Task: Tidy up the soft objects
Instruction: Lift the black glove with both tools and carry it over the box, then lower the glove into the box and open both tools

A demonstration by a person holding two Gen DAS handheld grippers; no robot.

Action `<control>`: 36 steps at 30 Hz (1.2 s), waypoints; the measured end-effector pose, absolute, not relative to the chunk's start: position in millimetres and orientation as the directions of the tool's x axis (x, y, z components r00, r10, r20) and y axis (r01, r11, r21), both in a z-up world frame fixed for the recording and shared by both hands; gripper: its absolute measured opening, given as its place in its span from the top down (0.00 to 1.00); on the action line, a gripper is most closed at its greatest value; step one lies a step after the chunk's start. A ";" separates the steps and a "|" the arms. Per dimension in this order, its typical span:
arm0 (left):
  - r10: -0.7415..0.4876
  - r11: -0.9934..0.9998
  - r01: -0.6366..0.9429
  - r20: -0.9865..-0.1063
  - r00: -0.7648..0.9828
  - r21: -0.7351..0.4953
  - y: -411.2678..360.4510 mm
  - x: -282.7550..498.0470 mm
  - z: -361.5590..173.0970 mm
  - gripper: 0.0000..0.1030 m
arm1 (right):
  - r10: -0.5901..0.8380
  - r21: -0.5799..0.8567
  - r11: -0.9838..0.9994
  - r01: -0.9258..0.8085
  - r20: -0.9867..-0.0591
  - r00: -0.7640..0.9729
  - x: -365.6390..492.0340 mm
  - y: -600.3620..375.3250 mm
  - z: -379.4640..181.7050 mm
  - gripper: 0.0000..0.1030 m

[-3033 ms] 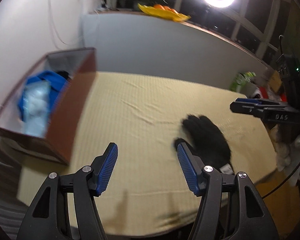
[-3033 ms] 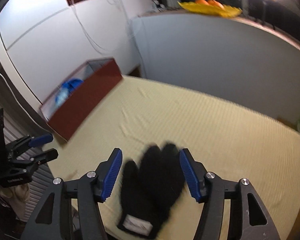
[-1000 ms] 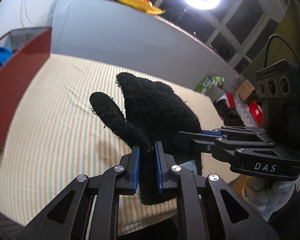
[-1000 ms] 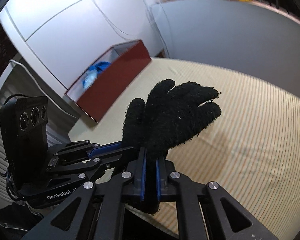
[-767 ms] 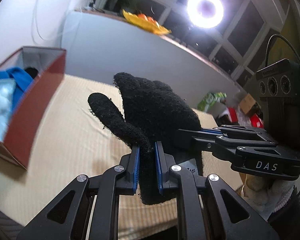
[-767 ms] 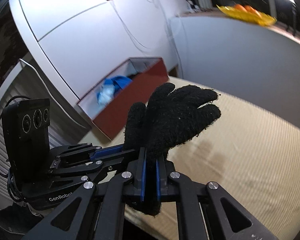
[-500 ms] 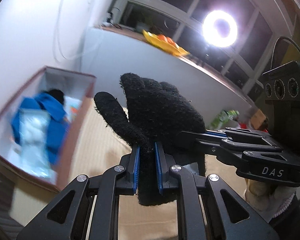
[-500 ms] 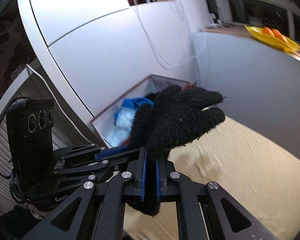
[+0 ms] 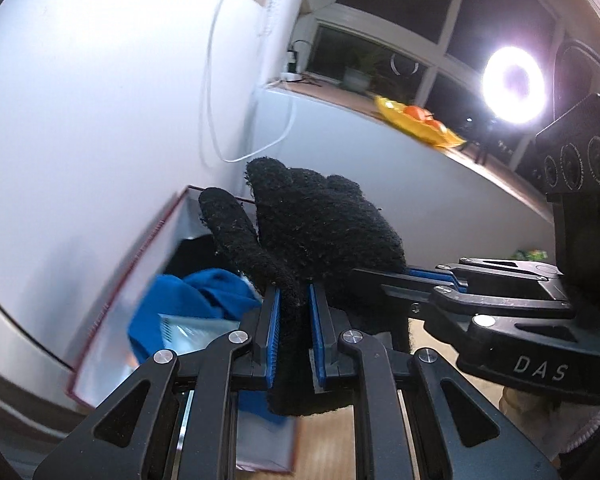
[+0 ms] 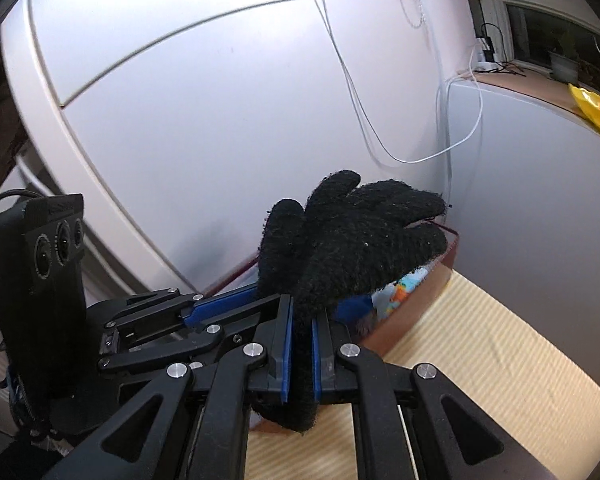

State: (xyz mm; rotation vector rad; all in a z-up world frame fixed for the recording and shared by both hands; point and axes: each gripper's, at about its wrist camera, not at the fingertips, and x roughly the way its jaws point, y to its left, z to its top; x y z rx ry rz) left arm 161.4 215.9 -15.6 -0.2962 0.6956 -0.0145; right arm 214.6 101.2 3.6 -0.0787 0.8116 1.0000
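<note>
Black fuzzy knit fills both sets of jaws. The left gripper (image 9: 293, 332) is clamped on the cuff end of a glove (image 9: 320, 220), its blue ribbed pads (image 9: 274, 332) pressing the yarn flat from either side, and the right gripper (image 10: 299, 352) pinches the same glove (image 10: 352, 236) near the wrist between its own blue pads (image 10: 286, 348). The glove stands up out of the two grips, thumb and fingers splayed, the surface nubbly and linty, its hem hanging just below the fingertips. It is held in the air, touching nothing but the pads.

In the left wrist view the right gripper (image 9: 432, 276) comes in from the right side, matte black plastic links with round silver screws and the letters DAS on its body. In the right wrist view the left gripper (image 10: 220, 308) comes in from the left, with a black camera block above it.

Behind and below the glove sits an open box (image 9: 112, 304) with dark red outer walls and pale inner walls. Inside it lie a crumpled blue cloth (image 9: 204, 292) and a shiny clear packet (image 9: 188, 328), both blurred; a patterned fabric (image 10: 404, 288) shows at its right wall. The box stands at the far left corner of a bed (image 10: 480, 364) covered in ribbed, pale yellow cloth, close against smooth white panels (image 10: 220, 100). A thin white cable (image 10: 380, 140) loops down the panels. A ring light (image 9: 514, 86) glares at upper right, and a yellow dish (image 9: 416, 128) with orange fruit sits on a ledge.
</note>
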 end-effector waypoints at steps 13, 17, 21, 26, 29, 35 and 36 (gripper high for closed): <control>-0.078 0.965 -0.120 -0.694 0.715 -0.232 224.5 204.1 -42.7 0.88 | 0.664 0.310 0.610 -0.729 -0.703 0.256 264.2 129.4 -36.7 0.93; -0.067 0.967 -0.129 -0.710 0.701 -0.219 226.6 210.5 -50.2 0.88 | 0.643 0.289 0.623 -0.726 -0.718 0.266 269.3 134.1 -42.5 0.93; -0.035 0.970 -0.151 -0.721 0.692 -0.192 230.7 217.9 -55.4 0.88 | 0.631 0.284 0.637 -0.717 -0.727 0.272 273.5 139.6 -45.8 0.93; 0.002 0.972 -0.172 -0.728 0.685 -0.160 235.6 218.2 -56.6 0.88 | 0.614 0.277 0.647 -0.710 -0.742 0.270 279.6 146.5 -51.6 0.93; 0.013 0.971 -0.182 -0.731 0.682 -0.153 237.8 215.2 -56.9 0.88 | 0.607 0.284 0.648 -0.707 -0.752 0.255 281.8 149.6 -53.7 0.90; 0.039 0.972 -0.195 -0.727 0.686 -0.132 237.4 204.9 -54.9 0.87 | 0.583 0.240 0.664 -0.708 -0.759 0.289 279.5 148.1 -53.6 0.57; 0.043 0.972 -0.197 -0.726 0.687 -0.129 237.4 203.0 -54.6 0.85 | 0.590 0.246 0.664 -0.706 -0.753 0.293 278.7 144.5 -51.7 0.56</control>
